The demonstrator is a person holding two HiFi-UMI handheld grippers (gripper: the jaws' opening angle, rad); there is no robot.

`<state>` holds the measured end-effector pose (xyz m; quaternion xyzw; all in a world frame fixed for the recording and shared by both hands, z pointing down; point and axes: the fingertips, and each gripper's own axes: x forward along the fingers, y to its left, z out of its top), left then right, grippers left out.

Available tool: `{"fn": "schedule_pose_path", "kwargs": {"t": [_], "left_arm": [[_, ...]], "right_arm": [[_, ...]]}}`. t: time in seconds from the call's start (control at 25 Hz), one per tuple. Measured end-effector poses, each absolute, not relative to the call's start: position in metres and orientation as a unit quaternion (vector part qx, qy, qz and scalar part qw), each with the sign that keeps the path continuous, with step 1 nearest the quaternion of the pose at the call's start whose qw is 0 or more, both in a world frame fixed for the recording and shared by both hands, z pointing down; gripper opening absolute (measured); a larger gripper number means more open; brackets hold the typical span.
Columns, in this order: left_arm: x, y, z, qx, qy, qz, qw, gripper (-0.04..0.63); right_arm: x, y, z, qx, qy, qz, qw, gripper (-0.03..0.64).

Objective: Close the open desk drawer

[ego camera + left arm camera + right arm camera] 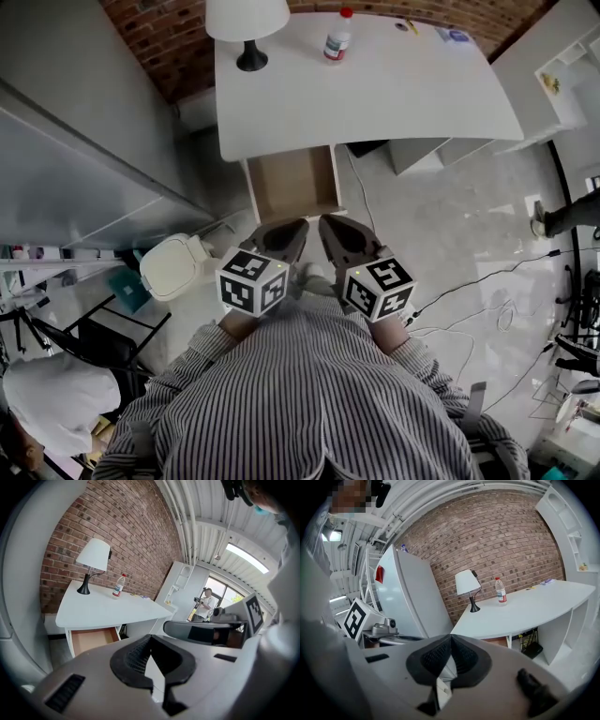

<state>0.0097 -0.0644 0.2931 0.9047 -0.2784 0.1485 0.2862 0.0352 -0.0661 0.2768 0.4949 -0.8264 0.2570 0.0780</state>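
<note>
You hold both grippers close against your chest, side by side and level, pointing forward at the white desk [375, 89]. Your striped sleeves [187, 361] show bent elbows tucked in at your sides.

The left gripper [292, 228] has its jaws drawn together, tips meeting, with nothing between them. The right gripper [330, 225] is the same, closed and empty. The two sets of jaws lie just beside each other, angled slightly inward.

The drawer [292, 183] is pulled out from under the desk's near edge, toward its left side. Its brown inside faces up, directly ahead of both grippers and apart from them.

A white lamp [248, 23] and a bottle [337, 35] with a red cap stand at the back of the desk, by the brick wall [159, 33].

Only the head view shows cables [487, 281] trailing across the floor. Only the left gripper view shows a person [205, 603] standing far off by a bright window. Only the right gripper view shows the full front of a tall white cabinet [410, 592] left of the desk, and there the drawer is just a brown sliver.
</note>
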Motion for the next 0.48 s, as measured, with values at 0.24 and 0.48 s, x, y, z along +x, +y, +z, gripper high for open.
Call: {"fn": "schedule_pose_path", "kwargs": {"t": [0.24, 0.48], "left_arm": [[0.022, -0.071, 0.295, 0.901, -0.285, 0.147, 0.293, 0.012], [0.027, -0.073, 0.306, 0.894, -0.298, 0.159, 0.294, 0.012]], "right_arm": [[0.04, -0.066, 0.286, 0.474, -0.833, 0.271, 0.092, 0.015], [0.051, -0.073, 0.297, 0.47, -0.829, 0.286, 0.099, 0.015]]}}
